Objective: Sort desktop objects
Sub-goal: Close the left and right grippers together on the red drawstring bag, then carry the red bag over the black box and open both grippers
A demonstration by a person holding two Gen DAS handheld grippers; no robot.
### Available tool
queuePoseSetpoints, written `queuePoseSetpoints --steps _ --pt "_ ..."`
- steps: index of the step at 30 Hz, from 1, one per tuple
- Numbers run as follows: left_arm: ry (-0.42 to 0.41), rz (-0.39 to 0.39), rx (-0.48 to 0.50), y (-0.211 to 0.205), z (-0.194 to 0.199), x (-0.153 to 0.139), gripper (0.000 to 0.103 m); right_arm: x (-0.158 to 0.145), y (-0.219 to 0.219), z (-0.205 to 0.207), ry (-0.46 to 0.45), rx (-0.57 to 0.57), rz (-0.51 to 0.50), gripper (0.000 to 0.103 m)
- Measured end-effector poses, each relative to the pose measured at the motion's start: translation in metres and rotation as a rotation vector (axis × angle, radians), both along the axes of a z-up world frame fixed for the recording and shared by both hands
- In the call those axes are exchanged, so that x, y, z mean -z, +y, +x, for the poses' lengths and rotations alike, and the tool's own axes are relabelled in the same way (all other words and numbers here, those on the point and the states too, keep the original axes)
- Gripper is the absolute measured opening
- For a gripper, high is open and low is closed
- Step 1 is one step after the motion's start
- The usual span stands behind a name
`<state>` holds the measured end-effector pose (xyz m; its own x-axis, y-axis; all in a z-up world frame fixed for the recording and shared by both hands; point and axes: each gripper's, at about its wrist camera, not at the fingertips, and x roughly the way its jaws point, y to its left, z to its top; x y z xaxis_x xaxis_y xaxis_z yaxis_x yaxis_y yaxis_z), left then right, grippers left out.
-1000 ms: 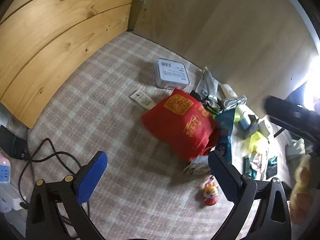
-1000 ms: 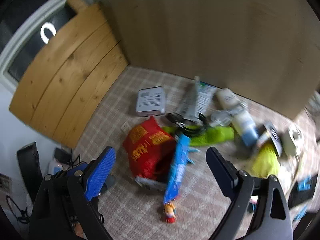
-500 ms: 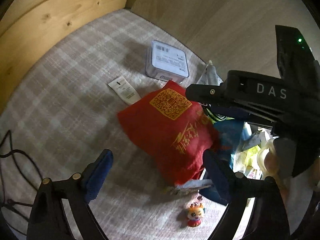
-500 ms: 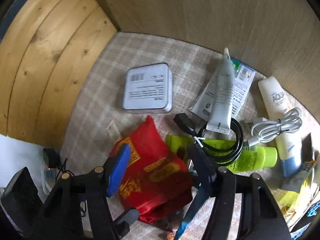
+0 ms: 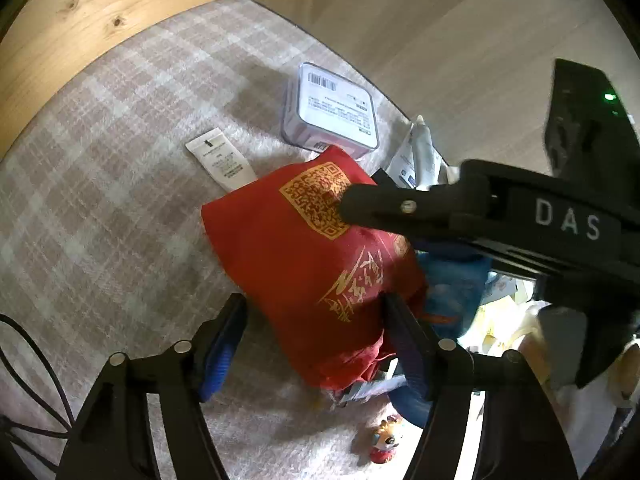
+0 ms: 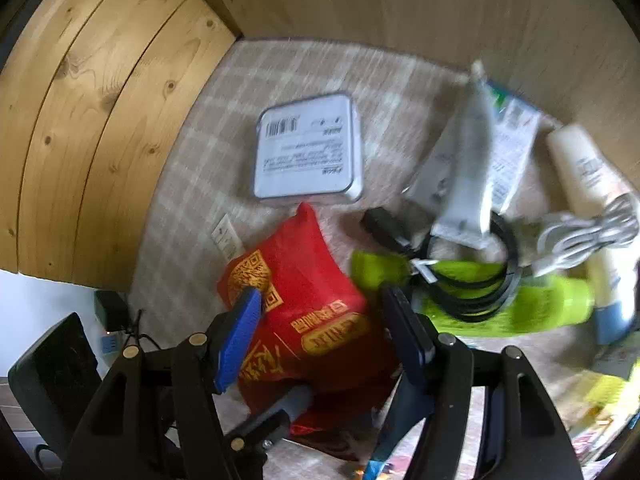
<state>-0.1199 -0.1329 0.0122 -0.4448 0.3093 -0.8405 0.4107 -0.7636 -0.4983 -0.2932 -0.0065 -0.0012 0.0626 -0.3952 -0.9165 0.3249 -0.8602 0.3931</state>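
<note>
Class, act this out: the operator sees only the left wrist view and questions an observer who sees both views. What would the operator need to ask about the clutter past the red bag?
Operator: What lies beyond the red bag?
Observer: A lime-green bottle lies on its side beside it, with a black cable coil across it.
Operator: How does the right gripper stand?
Observer: It straddles the bag with its jaws wide, one blue pad over the printed square code.
Operator: Anything pale further off?
Observer: A bundled white cable rests on a white tube.
</note>
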Motion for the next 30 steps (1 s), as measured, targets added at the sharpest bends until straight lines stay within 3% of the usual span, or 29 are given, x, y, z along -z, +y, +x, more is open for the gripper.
queuePoseSetpoints --steps 8,15,17,23,30 --pt "0.013 -0.038 0.024 -0.006 0.01 -0.011 0.059 -0.018 -0.003 0.022 -0.019 0.026 -0.06 0.064" --pt "0.09 -0.09 0.059 -0.004 0.032 -0.059 0.059 -0.071 -0.001 0.049 0.04 0.04 -0.133 0.064" --pt "0.107 -0.106 0.073 0.0 0.037 -0.07 0.059 -0.073 0.003 0.058 0.071 0.035 -0.132 0.064" --pt "0.132 -0.115 0.122 0.026 0.035 -0.087 0.059 -0.103 0.048 0.087 0.132 0.061 -0.127 0.064" --pt "0.149 -0.121 0.246 0.083 0.043 -0.099 0.059 -0.109 0.114 0.121 0.177 0.178 -0.128 0.064"
